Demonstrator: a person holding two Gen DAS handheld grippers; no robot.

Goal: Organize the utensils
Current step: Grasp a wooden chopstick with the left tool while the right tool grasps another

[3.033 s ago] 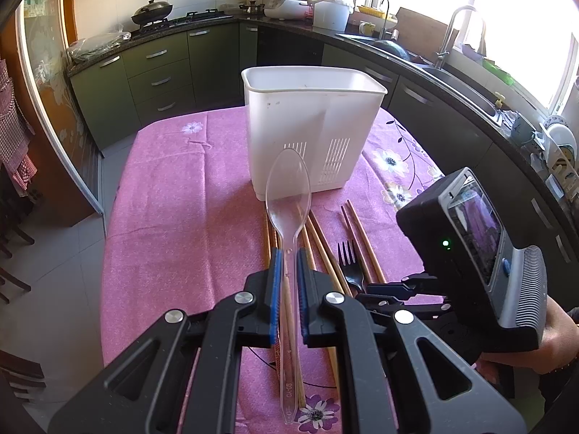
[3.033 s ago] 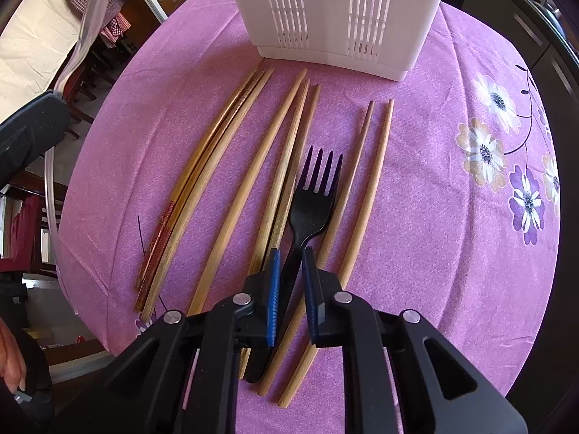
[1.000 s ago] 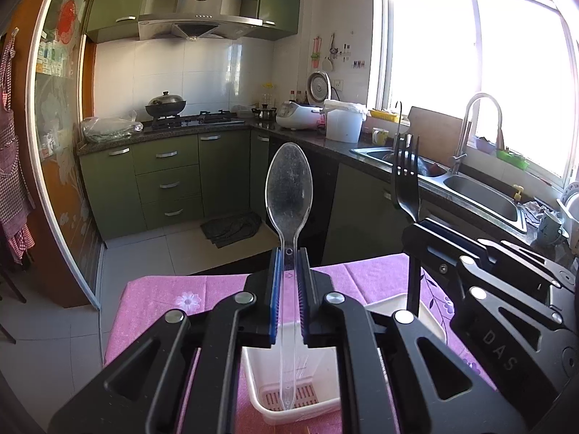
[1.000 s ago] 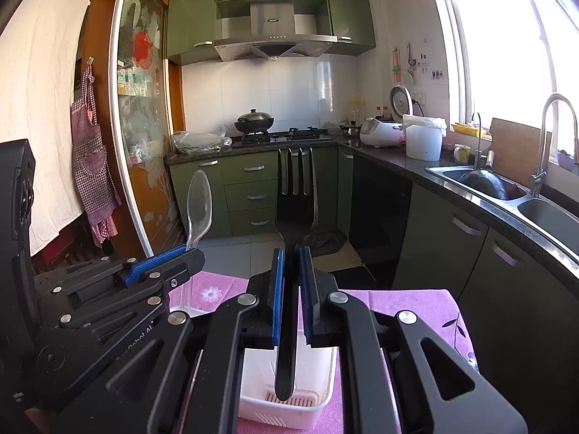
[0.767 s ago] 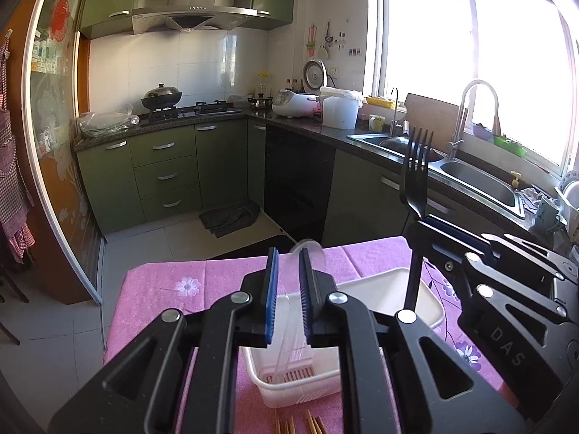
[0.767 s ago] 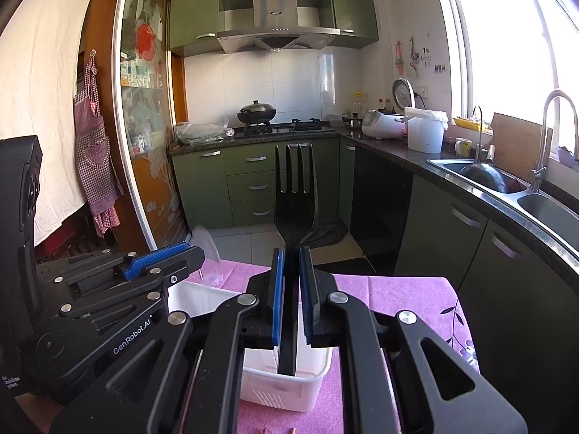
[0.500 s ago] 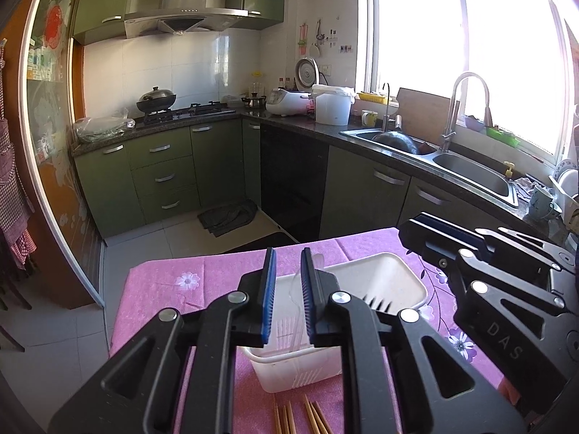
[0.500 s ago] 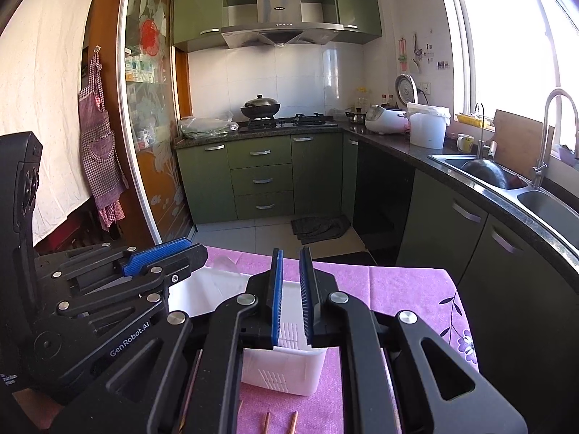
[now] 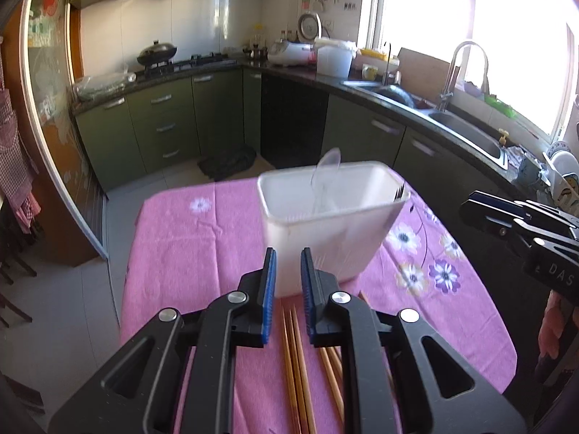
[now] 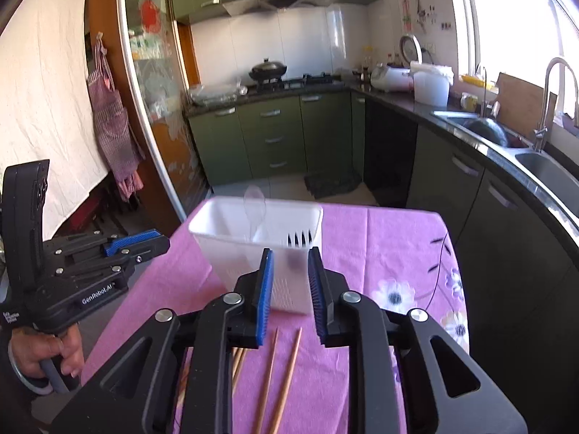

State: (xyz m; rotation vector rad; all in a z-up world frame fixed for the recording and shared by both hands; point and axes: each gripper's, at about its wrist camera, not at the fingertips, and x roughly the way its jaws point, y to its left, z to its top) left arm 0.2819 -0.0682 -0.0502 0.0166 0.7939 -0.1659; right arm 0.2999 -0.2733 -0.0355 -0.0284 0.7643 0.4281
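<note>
A white plastic basket (image 9: 325, 224) (image 10: 253, 246) stands on the pink cloth. A clear plastic spoon (image 9: 325, 173) (image 10: 255, 206) stands inside it, bowl up above the rim. Black fork tines (image 9: 399, 191) poke out at its right corner. My left gripper (image 9: 288, 253) hovers short of the basket, jaws slightly apart with nothing between them. My right gripper (image 10: 290, 251) is beside it with its jaws opening, also holding nothing. Several wooden chopsticks (image 9: 295, 361) (image 10: 278, 372) lie on the cloth under both grippers.
The pink flowered tablecloth (image 9: 188, 246) covers a small table that drops off to the floor at left and behind. Green cabinets (image 9: 163, 126) and a counter with a sink (image 9: 463, 126) ring the room. A hand (image 10: 54, 354) grips the left tool's handle.
The spoon and fork left the two grippers and now stand in the basket. Both grippers pulled back from it and tipped downward. The right jaws have spread wider.
</note>
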